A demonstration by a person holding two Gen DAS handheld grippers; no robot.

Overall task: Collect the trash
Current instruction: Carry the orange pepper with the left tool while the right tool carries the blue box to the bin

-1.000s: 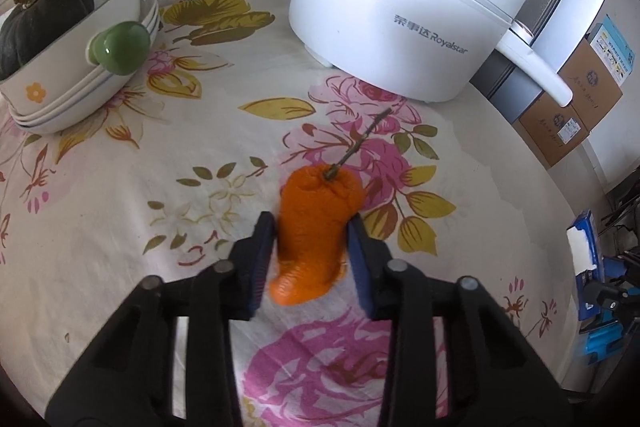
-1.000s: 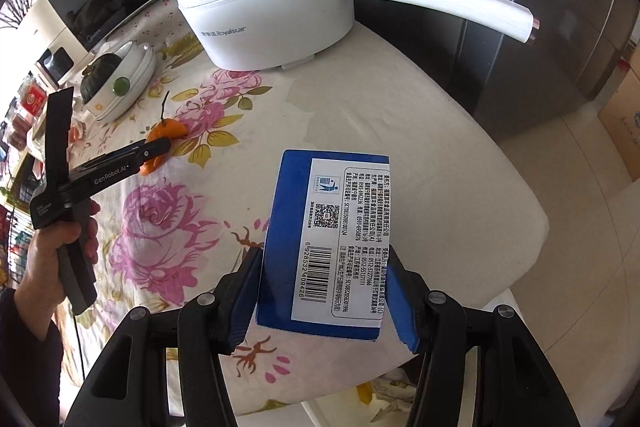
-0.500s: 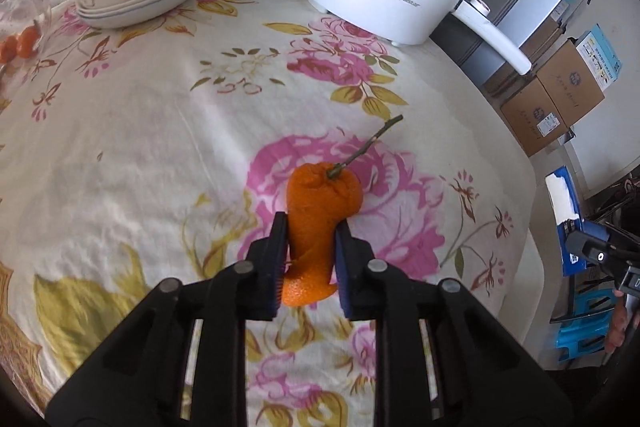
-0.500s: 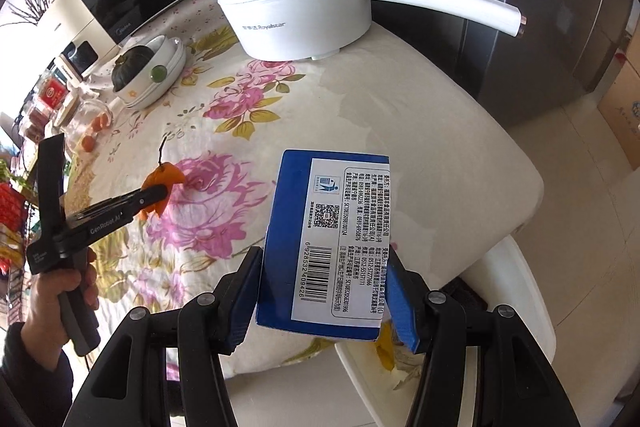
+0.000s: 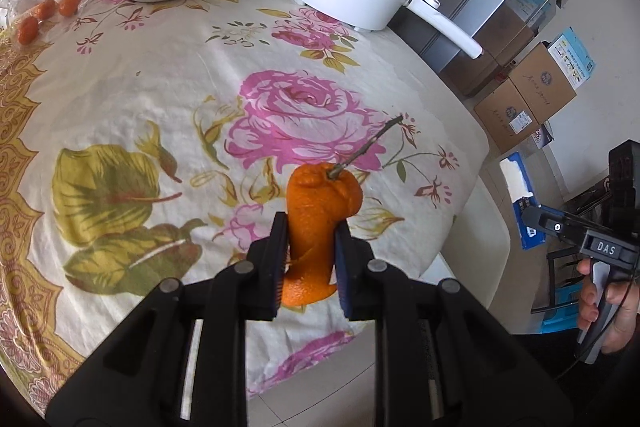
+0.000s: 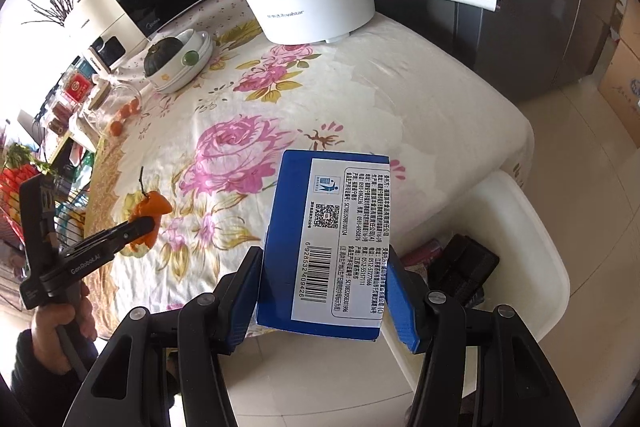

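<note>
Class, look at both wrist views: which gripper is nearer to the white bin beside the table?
Right. The right gripper, clamping the blue box, hangs beside the white bin. The left gripper, pinching the orange peel, is over the tablecloth.

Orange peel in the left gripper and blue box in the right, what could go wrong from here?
1. The orange peel is soft and curled; the left gripper pinches only its lower part, so it may slip or tear loose over the floral tablecloth.
2. The blue box is clamped only near its lower end by the right gripper, so it may pivot or drop short of the white bin.
</note>
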